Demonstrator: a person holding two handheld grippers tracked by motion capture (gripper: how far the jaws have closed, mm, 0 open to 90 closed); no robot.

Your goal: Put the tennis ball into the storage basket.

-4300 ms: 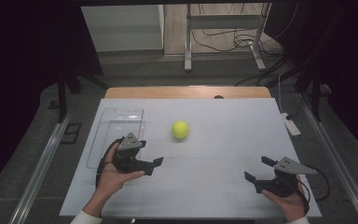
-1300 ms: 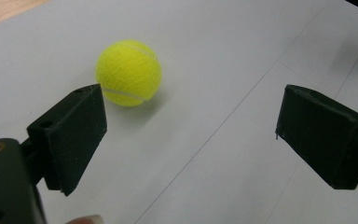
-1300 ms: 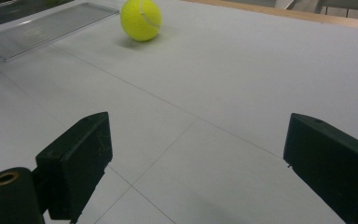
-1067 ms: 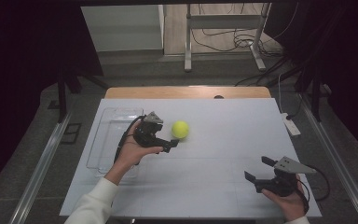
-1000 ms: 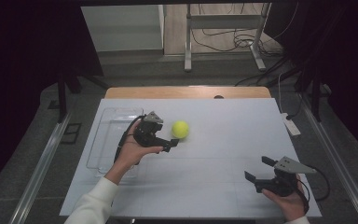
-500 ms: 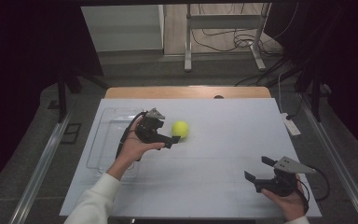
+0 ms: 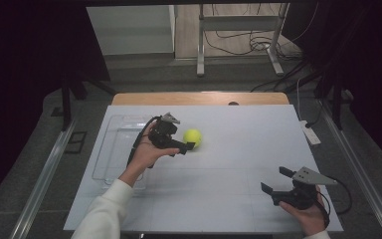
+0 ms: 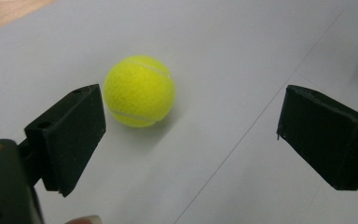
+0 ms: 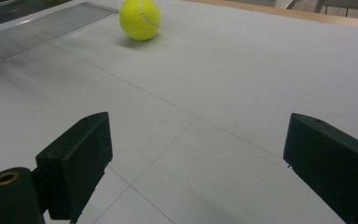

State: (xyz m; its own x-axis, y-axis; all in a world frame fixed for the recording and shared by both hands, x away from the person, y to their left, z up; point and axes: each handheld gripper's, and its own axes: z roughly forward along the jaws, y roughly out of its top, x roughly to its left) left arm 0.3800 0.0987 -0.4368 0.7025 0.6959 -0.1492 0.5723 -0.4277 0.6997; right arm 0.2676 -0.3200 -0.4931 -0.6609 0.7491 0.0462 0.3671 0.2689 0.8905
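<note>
A yellow-green tennis ball (image 7: pixel 192 137) rests on the white table (image 7: pixel 238 164), left of its middle. My left gripper (image 7: pixel 185 148) is open just beside and in front of the ball. In the left gripper view the ball (image 8: pixel 139 91) lies a little beyond the left jaw, not between the jaws. My right gripper (image 7: pixel 274 180) stands open near the table's front right corner, with nothing between its jaws. Its own view catches the ball (image 9: pixel 140 18) far off at the top left.
A clear plastic tray (image 7: pixel 113 149) lies flat at the table's left side, under the person's left forearm; it appears as a clear tray (image 9: pixel 42 28) in the right gripper view. A white power strip (image 7: pixel 310 132) sits off the table's right edge.
The left gripper has travelled from the table's front left up to the ball and crept slightly closer over the last second. The right gripper has stayed put.
</note>
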